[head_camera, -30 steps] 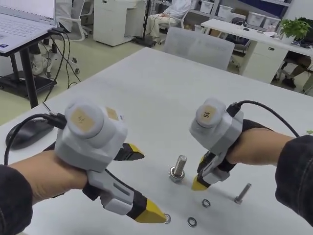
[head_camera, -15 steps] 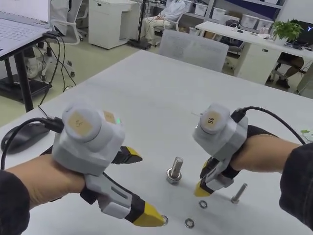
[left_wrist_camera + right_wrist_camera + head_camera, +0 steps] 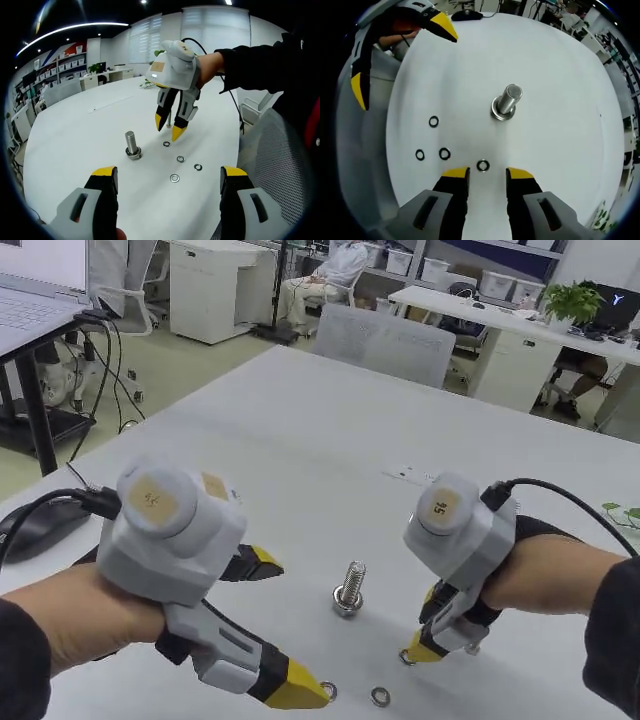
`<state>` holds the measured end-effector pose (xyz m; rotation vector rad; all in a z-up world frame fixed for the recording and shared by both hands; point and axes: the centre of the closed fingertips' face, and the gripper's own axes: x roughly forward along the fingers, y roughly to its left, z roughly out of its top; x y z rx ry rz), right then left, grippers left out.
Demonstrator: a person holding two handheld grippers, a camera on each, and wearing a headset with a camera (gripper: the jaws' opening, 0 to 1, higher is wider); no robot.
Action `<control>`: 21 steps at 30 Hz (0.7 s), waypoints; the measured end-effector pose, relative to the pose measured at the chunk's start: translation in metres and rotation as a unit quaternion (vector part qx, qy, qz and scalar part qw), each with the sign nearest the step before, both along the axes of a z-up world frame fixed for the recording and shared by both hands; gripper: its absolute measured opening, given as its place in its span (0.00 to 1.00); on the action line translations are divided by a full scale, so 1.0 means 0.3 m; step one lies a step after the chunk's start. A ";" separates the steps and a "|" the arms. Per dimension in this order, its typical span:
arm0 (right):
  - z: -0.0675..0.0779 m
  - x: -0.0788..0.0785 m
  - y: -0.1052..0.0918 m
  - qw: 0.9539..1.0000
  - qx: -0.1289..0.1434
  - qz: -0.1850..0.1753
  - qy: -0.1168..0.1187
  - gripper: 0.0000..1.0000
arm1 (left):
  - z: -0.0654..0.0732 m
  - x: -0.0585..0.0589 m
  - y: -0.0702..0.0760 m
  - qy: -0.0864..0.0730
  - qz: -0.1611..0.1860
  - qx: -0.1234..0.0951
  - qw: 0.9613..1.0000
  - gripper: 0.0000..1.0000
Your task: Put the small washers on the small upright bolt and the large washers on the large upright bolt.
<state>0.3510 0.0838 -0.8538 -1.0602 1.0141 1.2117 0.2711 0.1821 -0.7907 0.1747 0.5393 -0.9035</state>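
A white tabletop (image 3: 300, 430) runs the length of an open office, and we work at its near end. At its far edge stands a grey mesh chair (image 3: 385, 335); beyond it are white desks, a potted plant (image 3: 572, 300) at far right, and a laptop (image 3: 40, 295) on a black stand at far left. A dark computer mouse (image 3: 35, 525) lies at the near left, beside a black cable.

We hold the left gripper (image 3: 295, 628) low over the near edge with its jaws wide apart and nothing between them. The right gripper (image 3: 168, 127) points down at the surface, its jaws a narrow gap apart and also empty.

The large bolt (image 3: 349, 590) stands upright between the two grippers, with a ring around its base.

Three loose washers (image 3: 444, 153) lie flat on the bare surface near the bolt, apart from each other. A fourth washer (image 3: 482, 165) rests just ahead of the right gripper's yellow tips, close to the gap between them.
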 end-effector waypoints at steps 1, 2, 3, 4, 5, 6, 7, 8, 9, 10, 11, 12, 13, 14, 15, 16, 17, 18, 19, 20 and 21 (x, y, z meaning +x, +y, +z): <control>0.000 -0.001 -0.002 1.000 0.000 0.000 0.000 0.30 | 0.000 0.000 0.000 0.000 0.000 0.000 1.000 0.84; 0.001 -0.002 -0.005 1.000 -0.001 -0.001 0.000 0.30 | -0.001 0.000 0.000 0.000 0.000 0.000 1.000 0.84; 0.001 -0.003 -0.006 1.000 -0.001 -0.002 0.000 0.30 | -0.001 -0.001 0.000 0.000 0.000 0.001 1.000 0.84; 0.002 -0.005 -0.007 1.000 0.000 -0.002 0.000 0.30 | -0.002 -0.001 0.000 0.001 -0.001 0.001 1.000 0.84; 0.002 -0.006 -0.008 1.000 0.000 -0.002 0.000 0.30 | -0.003 -0.002 0.000 0.001 -0.001 0.001 1.000 0.84; 0.002 -0.009 -0.009 1.000 0.000 -0.002 0.000 0.30 | -0.003 -0.002 0.000 0.001 -0.001 0.001 1.000 0.84; 0.001 -0.010 -0.010 1.000 0.000 -0.002 0.000 0.30 | -0.003 -0.003 -0.001 0.001 -0.001 0.001 1.000 0.84; 0.001 -0.012 -0.011 1.000 0.000 -0.003 0.000 0.30 | -0.003 -0.003 -0.002 0.001 -0.002 0.001 1.000 0.84; 0.000 -0.015 -0.013 1.000 0.001 -0.003 0.000 0.30 | -0.003 -0.004 -0.003 0.001 -0.002 0.001 1.000 0.84; 0.000 -0.017 -0.015 1.000 0.001 -0.004 0.000 0.29 | -0.003 -0.005 -0.003 0.001 -0.003 0.001 1.000 0.84; -0.003 -0.020 -0.019 1.000 0.001 -0.005 0.001 0.29 | -0.003 -0.006 -0.003 0.002 -0.003 0.001 1.000 0.84; -0.004 -0.022 -0.022 1.000 0.000 -0.006 0.001 0.29 | -0.004 -0.007 -0.004 0.001 -0.003 0.002 1.000 0.84; -0.006 -0.023 -0.025 1.000 0.000 -0.006 0.001 0.29 | -0.004 -0.008 -0.004 0.001 -0.004 0.001 1.000 0.84; -0.008 -0.025 -0.028 1.000 -0.001 -0.006 0.002 0.29 | -0.004 -0.009 -0.005 0.002 -0.004 0.001 1.000 0.84; -0.010 -0.028 -0.031 1.000 -0.001 -0.007 0.003 0.29 | -0.004 -0.009 -0.005 0.001 -0.004 0.001 1.000 0.84; -0.011 -0.029 -0.033 1.000 -0.001 -0.008 0.003 0.29 | -0.004 -0.010 -0.006 0.002 -0.005 0.001 1.000 0.84; -0.015 -0.031 -0.035 1.000 -0.001 -0.009 0.004 0.29 | -0.004 -0.010 -0.006 0.002 -0.005 0.001 1.000 0.84; -0.017 -0.031 -0.037 1.000 -0.002 -0.009 0.005 0.29 | -0.004 -0.011 -0.006 0.002 -0.005 0.001 1.000 0.84; -0.017 -0.032 -0.038 1.000 -0.002 -0.009 0.005 0.29 | -0.004 -0.011 -0.007 0.002 -0.006 0.001 1.000 0.84; -0.018 -0.032 -0.038 1.000 -0.002 -0.010 0.005 0.29 | -0.004 -0.012 -0.007 0.002 -0.006 0.001 1.000 0.84; -0.018 -0.032 -0.036 1.000 -0.001 -0.011 0.006 0.29 | -0.004 -0.012 -0.007 0.002 -0.007 0.001 1.000 0.84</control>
